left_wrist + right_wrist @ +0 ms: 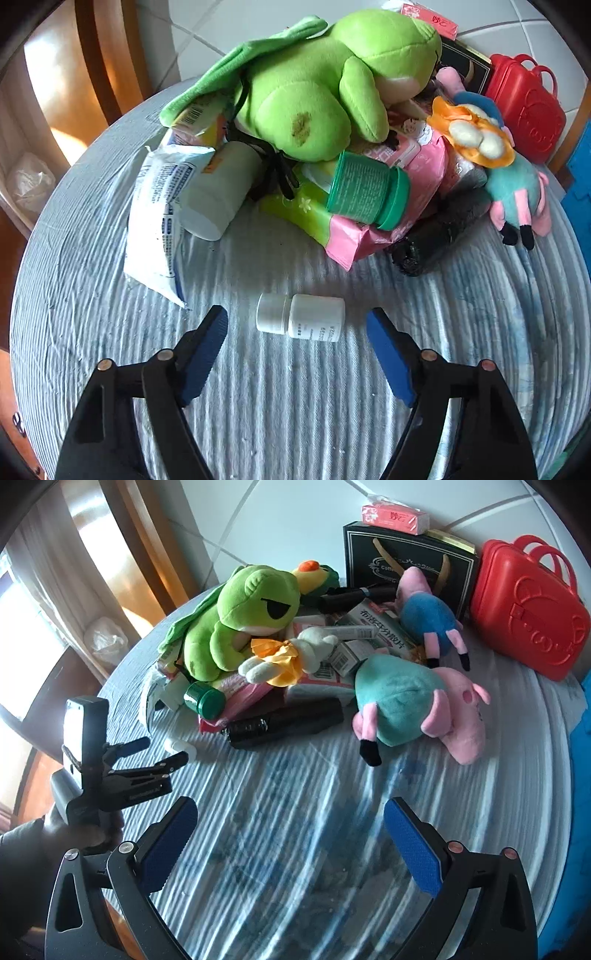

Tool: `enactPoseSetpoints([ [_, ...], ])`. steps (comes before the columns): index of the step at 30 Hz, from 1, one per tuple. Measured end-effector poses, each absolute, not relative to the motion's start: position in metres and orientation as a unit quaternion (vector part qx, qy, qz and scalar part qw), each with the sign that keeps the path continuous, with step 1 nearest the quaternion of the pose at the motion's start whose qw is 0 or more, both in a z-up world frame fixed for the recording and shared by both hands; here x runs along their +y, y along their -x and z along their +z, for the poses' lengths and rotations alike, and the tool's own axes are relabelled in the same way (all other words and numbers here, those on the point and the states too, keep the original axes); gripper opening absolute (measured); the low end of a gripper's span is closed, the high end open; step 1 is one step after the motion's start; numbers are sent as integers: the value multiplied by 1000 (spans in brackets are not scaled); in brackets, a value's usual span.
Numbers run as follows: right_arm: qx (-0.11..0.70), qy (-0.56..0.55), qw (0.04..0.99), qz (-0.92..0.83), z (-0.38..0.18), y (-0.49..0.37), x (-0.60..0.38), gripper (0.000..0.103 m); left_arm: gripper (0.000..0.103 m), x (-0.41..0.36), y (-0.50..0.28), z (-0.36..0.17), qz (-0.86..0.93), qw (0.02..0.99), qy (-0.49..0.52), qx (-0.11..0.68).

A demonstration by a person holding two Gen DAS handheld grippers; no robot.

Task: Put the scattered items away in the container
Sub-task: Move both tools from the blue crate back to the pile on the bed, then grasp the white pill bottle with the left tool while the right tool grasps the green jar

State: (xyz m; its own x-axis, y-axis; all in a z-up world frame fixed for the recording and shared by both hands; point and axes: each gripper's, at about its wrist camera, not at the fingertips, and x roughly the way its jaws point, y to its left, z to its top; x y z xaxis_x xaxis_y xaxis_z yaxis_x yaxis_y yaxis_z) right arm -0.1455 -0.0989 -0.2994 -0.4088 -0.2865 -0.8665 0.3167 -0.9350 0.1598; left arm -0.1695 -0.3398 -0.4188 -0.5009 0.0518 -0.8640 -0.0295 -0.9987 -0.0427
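Left wrist view: The left tool (297, 325) is spread wide and grips nothing. A small white bottle (301, 321) lies on its side on the striped counter (277, 406), between the 2 blue pads (207, 350) and apart from both. Beyond it, a pile of scattered items is seen. A green frog plush (325, 81) rests on top of the pile. A green-capped jar (369, 190) lies tilted on a pink packet (369, 236). A larger white bottle (218, 192) lies beside a white pouch (159, 218) at the left of the pile. A black cylinder (439, 236) lies at the right of the pile, near a teal pig plush (517, 192). A red case (524, 107) stands at the far right edge of the counter.

Right wrist view: The right tool (290, 821) is also opened wide and empty, above a bare part of the counter (295, 794). The left tool (162, 753) is seen at the left, held in a hand (88, 830), with the small white bottle (181, 746) partly hidden between its fingers. The frog plush (236, 624), the black cylinder (284, 722) and the teal pig plush (406, 701) are seen ahead. A blue pig plush (428, 616) lies in front of a black gift bag (406, 561). The red case (528, 609) stands just beside that bag, closed.
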Motion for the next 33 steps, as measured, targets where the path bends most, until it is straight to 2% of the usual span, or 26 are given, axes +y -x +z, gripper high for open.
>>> enactPoseSetpoints([
  [2,18,-516,181,-837,-305,148,-105,102,68,-342,173,-427,865,37,500,-9],
  [3,19,-518,182,-835,-308,149,-108,102,55,-342,174,-430,863,47,502,-9],
  [4,20,-520,182,-834,-310,150,-111,102,50,-341,174,-431,863,53,502,-4],
  [11,25,-519,208,-829,-327,164,-151,103,50,-344,155,-416,876,98,473,-16],
  [17,50,-505,224,-832,-343,185,-205,102,50,-364,140,-403,882,87,463,-18],
  [19,59,-508,209,-834,-350,195,-219,88,50,-379,141,-403,883,83,462,-17],
  [20,58,-508,205,-835,-352,199,-224,86,50,-383,139,-402,884,81,460,-18],
  [27,73,-490,215,-842,-359,216,-255,86,50,-410,130,-399,887,67,455,-32],
  [33,98,-496,209,-837,-376,233,-278,74,50,-418,121,-397,889,62,452,-50],
])
